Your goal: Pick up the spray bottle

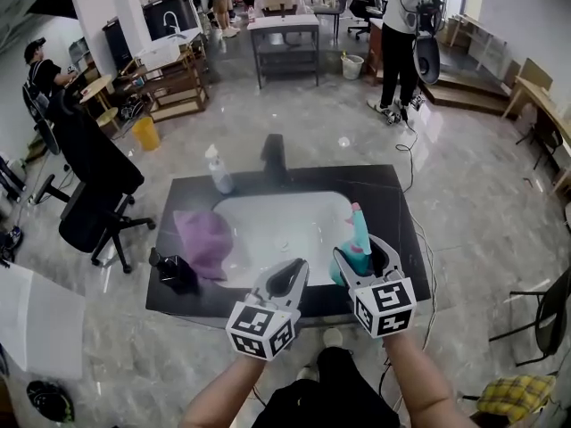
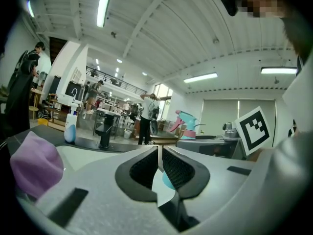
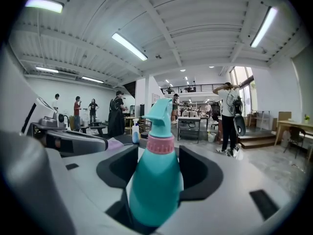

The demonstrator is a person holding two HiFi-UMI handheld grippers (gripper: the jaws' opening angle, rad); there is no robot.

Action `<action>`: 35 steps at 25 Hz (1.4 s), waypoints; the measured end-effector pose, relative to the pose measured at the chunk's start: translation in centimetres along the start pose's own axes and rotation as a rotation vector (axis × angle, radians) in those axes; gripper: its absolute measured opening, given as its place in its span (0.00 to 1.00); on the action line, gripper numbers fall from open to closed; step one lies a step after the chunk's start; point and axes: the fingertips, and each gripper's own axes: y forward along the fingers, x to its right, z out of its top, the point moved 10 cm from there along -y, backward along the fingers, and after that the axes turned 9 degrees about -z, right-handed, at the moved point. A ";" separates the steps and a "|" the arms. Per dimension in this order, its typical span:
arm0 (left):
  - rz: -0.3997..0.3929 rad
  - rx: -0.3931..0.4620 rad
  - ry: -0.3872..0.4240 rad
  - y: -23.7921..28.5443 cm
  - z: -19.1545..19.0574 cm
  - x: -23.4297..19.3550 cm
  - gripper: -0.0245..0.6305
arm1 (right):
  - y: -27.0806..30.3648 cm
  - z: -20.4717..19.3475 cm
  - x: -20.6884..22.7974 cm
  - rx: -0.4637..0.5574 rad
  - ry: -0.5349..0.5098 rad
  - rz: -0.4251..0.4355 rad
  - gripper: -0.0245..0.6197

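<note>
1. Looking down in the head view, the right gripper (image 1: 360,259) has its fingers closed round the teal spray bottle (image 1: 359,232) at the near right edge of the dark tabletop (image 1: 393,194). The hold sits low on the body. I judge this leaves the trigger head free and keeps the weight under the grip. The bottle stands roughly upright, its long axis running from the fingers up to the nozzle end. Whether its base is off the tabletop cannot be told here. The left gripper (image 1: 291,275) hovers just beside it over the front edge, carrying nothing and probably just kept out of the way. A purple cloth (image 1: 203,239) and a white bottle (image 1: 219,169) sit well apart to the left.
2. In the left gripper view, the fingers (image 2: 142,168) are pressed almost together, with only a thin slit between them and nothing held. The bottle's pink trigger and teal head show to the right, upright beside the other gripper's marker cube.
3. In the right gripper view, the bottle fills the gap between the fingers (image 3: 113,169), clamped on its body below the pink collar. It rises straight up the middle of the view, with the spout turned toward the view's left.
</note>
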 end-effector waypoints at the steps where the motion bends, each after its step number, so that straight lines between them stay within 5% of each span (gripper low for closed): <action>1: -0.004 -0.001 0.000 -0.4 -0.1 0.3 0.05 | -0.6 -0.1 -0.1 -0.004 0.000 -0.006 0.42; 35: 0.008 -0.003 -0.060 -0.6 -3.3 13.3 0.05 | -15.3 -3.4 5.5 -0.007 0.041 0.022 0.42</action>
